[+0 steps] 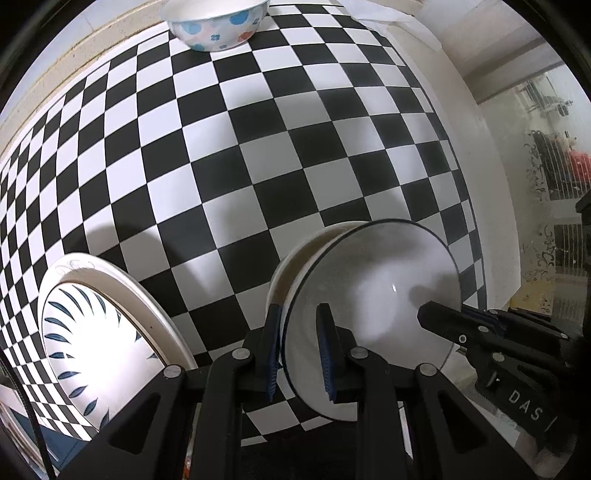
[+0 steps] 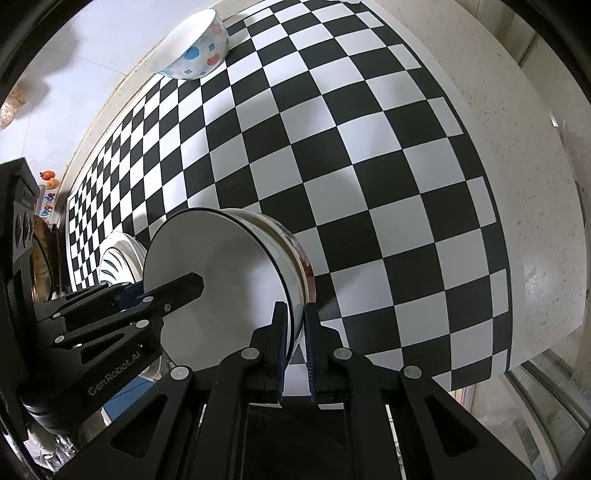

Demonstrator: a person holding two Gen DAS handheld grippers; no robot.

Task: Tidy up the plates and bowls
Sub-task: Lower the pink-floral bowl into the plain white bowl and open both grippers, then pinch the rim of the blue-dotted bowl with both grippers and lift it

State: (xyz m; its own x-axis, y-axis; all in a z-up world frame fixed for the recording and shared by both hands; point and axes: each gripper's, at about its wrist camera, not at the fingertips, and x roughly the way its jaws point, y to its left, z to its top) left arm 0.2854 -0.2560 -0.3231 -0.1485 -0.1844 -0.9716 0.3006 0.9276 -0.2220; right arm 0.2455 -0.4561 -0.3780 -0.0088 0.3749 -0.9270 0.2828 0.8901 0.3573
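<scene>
left gripper (image 1: pixel 299 350): clamped on white bowl (image 1: pixel 373 317) rim | right gripper (image 2: pixel 295 343): clamped on opposite rim | bowl: nested on stacked bowls, near desk (image 2: pixel 369 166) front edge | dotted bowl (image 1: pixel 218 26): far edge

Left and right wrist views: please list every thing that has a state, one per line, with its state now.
White bowl with a dark rim: nested on other bowls, gripped on opposite rims.
Left gripper: shut on that bowl's rim.
Right gripper: shut on the rim.
Bowl with blue and red dots: upright, untouched.
White plate with blue leaf marks: lying on the chequered cloth.
</scene>
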